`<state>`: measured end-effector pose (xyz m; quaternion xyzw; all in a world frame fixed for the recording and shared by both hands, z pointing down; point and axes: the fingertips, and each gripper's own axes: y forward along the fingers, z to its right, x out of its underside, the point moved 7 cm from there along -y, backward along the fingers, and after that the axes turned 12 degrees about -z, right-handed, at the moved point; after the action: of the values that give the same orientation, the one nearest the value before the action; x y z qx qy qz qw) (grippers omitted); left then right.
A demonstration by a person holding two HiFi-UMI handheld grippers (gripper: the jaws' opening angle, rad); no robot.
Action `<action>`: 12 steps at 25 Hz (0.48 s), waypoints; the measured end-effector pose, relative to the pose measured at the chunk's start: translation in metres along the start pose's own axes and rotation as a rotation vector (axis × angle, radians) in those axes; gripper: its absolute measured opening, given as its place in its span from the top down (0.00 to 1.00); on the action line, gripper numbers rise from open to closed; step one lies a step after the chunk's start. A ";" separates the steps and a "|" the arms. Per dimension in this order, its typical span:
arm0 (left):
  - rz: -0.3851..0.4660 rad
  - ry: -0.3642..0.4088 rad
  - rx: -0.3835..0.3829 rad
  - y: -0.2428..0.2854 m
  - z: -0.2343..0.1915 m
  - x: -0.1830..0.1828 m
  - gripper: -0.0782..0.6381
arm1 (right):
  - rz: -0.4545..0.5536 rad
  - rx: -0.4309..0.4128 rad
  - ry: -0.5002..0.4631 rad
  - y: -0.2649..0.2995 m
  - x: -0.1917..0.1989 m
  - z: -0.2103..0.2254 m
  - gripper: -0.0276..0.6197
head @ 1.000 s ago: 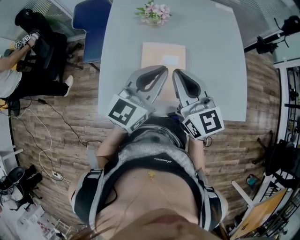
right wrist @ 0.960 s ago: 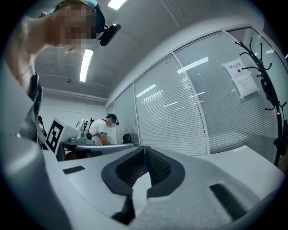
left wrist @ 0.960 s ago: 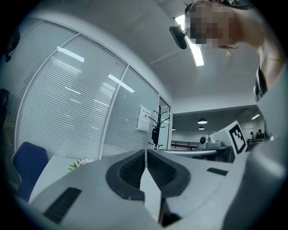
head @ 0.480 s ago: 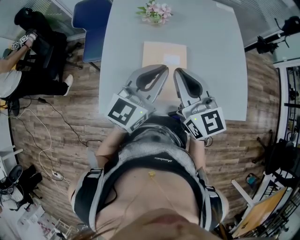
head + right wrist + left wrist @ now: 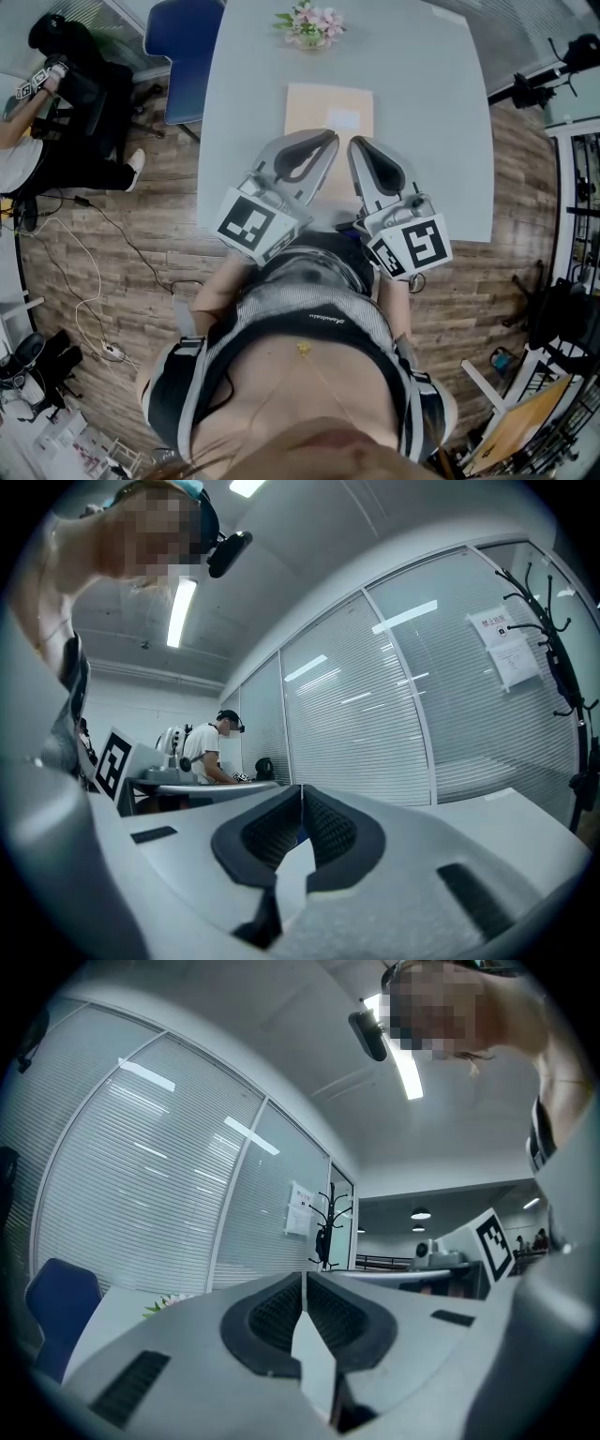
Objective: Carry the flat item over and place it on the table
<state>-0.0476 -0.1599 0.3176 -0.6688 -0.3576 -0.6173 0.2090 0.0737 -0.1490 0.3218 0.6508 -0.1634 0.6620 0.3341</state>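
**Status.** The flat item (image 5: 328,105), a tan sheet, lies flat on the table (image 5: 441,141) in the upper centre of the head view, just below the flowers (image 5: 307,23). The left gripper (image 5: 325,139) and right gripper (image 5: 354,143) sit side by side at centre frame. Their tips overlap the sheet's near edge in the picture, but contact cannot be confirmed. Both gripper views show the jaws together with nothing between the pads.

**Procedure.** Placement appears complete.
1. Hold the jaws closed.
2. Lift clear before drawing back, so no tip drags the sheet.
3. Verify the sheet rests fully on the table.
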 end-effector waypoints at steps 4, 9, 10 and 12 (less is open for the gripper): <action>-0.008 -0.016 0.007 -0.001 0.000 0.000 0.87 | -0.005 0.000 -0.003 -0.001 0.001 0.000 0.95; -0.007 -0.015 0.006 -0.001 0.001 -0.001 0.87 | -0.021 -0.003 -0.012 0.000 0.002 0.000 0.95; -0.008 -0.015 0.006 -0.001 0.001 0.000 0.87 | -0.023 -0.003 -0.014 0.000 0.003 0.000 0.95; -0.011 -0.017 0.006 0.000 0.000 0.000 0.87 | -0.024 -0.004 -0.012 0.000 0.003 0.000 0.95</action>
<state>-0.0477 -0.1593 0.3178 -0.6712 -0.3651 -0.6118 0.2047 0.0737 -0.1478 0.3246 0.6560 -0.1588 0.6537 0.3422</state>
